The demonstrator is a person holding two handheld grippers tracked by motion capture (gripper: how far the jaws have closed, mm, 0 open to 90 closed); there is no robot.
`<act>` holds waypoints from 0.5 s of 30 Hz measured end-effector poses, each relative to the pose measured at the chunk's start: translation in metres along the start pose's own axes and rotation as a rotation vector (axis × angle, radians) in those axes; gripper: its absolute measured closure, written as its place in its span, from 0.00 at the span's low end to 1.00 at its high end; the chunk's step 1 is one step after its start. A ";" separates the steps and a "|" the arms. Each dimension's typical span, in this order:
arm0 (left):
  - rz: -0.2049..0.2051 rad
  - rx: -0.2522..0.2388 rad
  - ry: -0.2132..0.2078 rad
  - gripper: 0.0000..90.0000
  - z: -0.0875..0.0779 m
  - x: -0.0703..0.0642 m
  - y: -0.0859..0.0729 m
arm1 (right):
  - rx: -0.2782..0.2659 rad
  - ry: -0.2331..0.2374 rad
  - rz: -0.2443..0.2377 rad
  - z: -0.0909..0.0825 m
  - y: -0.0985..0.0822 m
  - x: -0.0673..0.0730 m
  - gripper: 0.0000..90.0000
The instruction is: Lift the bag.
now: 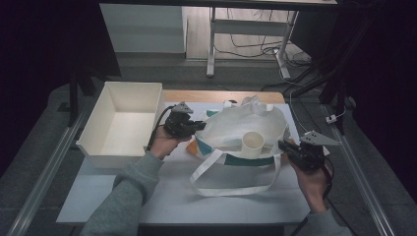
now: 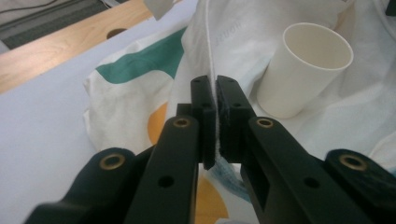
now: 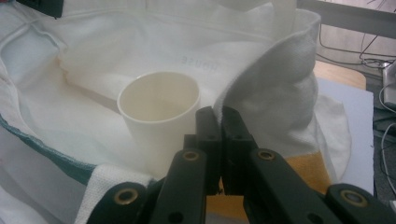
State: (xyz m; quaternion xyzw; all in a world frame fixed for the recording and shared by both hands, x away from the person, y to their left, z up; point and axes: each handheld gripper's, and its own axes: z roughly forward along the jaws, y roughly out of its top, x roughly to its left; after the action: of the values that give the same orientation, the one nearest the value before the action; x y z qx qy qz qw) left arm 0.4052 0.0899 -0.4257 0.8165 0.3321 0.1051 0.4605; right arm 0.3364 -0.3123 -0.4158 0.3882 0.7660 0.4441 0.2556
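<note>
Fingers (image 2: 205, 116) of the left gripper (image 1: 199, 126) are pressed together on a thin fold of the white cloth bag (image 1: 236, 129), pinching its rim at the left side. Those (image 3: 208, 140) of the right gripper (image 1: 283, 145) are likewise clamped on the bag's rim at the right side. Between the two grips the bag's mouth is held apart above the counter (image 1: 172, 196), and a paper cup (image 1: 253, 144) stands upright inside it. An open white box (image 1: 123, 123) sits on the counter left of the bag.

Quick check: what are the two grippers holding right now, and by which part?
Both hold the white tote bag by its opening rim: the left gripper pinches the fabric edge on one side, the right gripper the opposite edge.
</note>
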 end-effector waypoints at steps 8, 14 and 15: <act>0.002 -0.033 0.017 0.96 -0.013 0.000 0.002 | -0.042 0.006 -0.013 -0.003 0.011 0.002 0.97; -0.003 -0.062 0.025 0.96 -0.024 0.001 0.003 | -0.071 0.000 -0.024 -0.008 0.019 0.006 0.97; -0.004 -0.069 0.027 0.96 -0.026 0.001 0.003 | -0.078 0.001 -0.025 -0.009 0.020 0.006 0.98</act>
State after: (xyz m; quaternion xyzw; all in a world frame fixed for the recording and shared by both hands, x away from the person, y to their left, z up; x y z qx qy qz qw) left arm 0.3951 0.1067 -0.4088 0.7980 0.3362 0.1262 0.4840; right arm 0.3340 -0.3051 -0.3942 0.3680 0.7531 0.4705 0.2756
